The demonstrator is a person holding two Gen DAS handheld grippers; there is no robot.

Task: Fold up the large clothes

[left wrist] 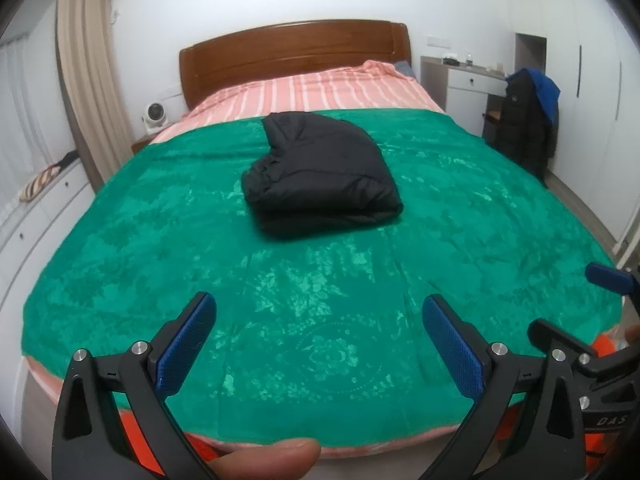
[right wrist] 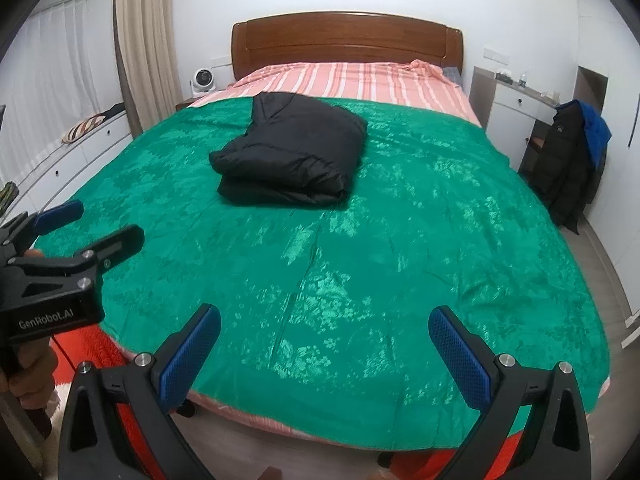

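Note:
A black puffy jacket (left wrist: 320, 176) lies folded into a thick bundle on the green blanket (left wrist: 280, 320), around the middle of the bed; it also shows in the right wrist view (right wrist: 288, 152). Both grippers hover over the foot of the bed, well short of the jacket. My left gripper (left wrist: 319, 300) is open with only blanket between its blue pads, and it appears at the left edge of the right wrist view (right wrist: 96, 224). My right gripper (right wrist: 326, 313) is open and holds nothing; it shows at the right edge of the left wrist view (left wrist: 580, 304).
A wooden headboard (right wrist: 344, 40) and a pink striped sheet (right wrist: 352, 80) lie beyond the blanket. A dark coat on a chair (right wrist: 568, 168) and a white desk (right wrist: 512, 108) stand to the right. White drawers (right wrist: 80, 152), a curtain and a small fan (right wrist: 202, 80) stand to the left.

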